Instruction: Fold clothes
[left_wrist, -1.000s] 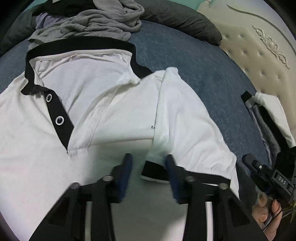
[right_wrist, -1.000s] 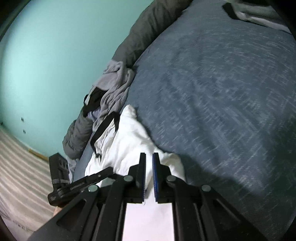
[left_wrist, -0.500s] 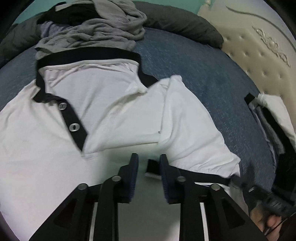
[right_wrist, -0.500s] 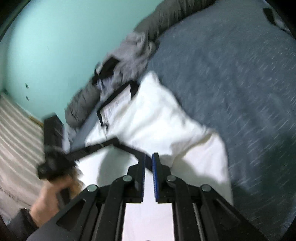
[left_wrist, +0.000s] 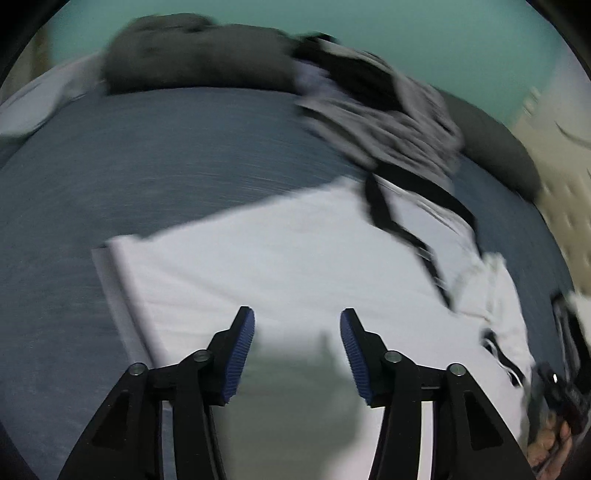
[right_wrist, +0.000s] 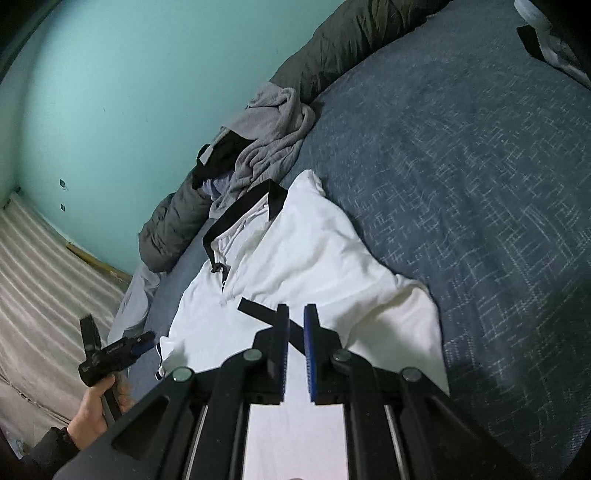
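A white polo shirt (left_wrist: 295, 258) with a black collar (left_wrist: 413, 184) lies flat on the blue bedspread (left_wrist: 147, 155); this view is motion-blurred. My left gripper (left_wrist: 297, 325) hovers open over the shirt's lower body with nothing between its blue pads. In the right wrist view the shirt (right_wrist: 317, 258) has its right sleeve folded in, and the black cuff (right_wrist: 255, 308) lies across the body. My right gripper (right_wrist: 295, 325) is shut just above that cuff, and no cloth is seen pinched. A hand holds the left gripper (right_wrist: 142, 341) at the shirt's left edge.
A crumpled grey garment pile (right_wrist: 273, 140) with black items sits just beyond the collar, against dark grey pillows (right_wrist: 354, 40). Folded clothes (right_wrist: 546, 40) lie at the bed's far right. A cream headboard (left_wrist: 554, 155) and teal wall (right_wrist: 129, 92) border the bed.
My left gripper has opened wide and swung left, away from the folded sleeve toward the shirt's left side. The right gripper stays shut over the folded sleeve.
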